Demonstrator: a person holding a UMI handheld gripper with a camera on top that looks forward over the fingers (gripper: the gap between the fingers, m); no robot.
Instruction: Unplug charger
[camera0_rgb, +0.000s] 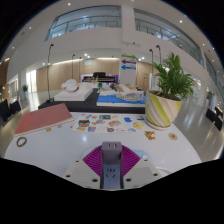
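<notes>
A small grey charger (111, 156) sits between my gripper's (111, 164) two fingers, and the purple pads (95, 160) press on it from both sides. Its end with two short prongs points forward, away from me. A white block with socket marks (110, 176) shows right behind it, low between the fingers. The charger is held over the near edge of a round white table (60, 150). No cable is visible.
On the table beyond the fingers lie several flat cards and coasters (105, 124), a pink book (42, 119) at the left, a small ring (21, 142) and a potted plant in a striped pot (165, 105) at the right. A lobby with sofas lies behind.
</notes>
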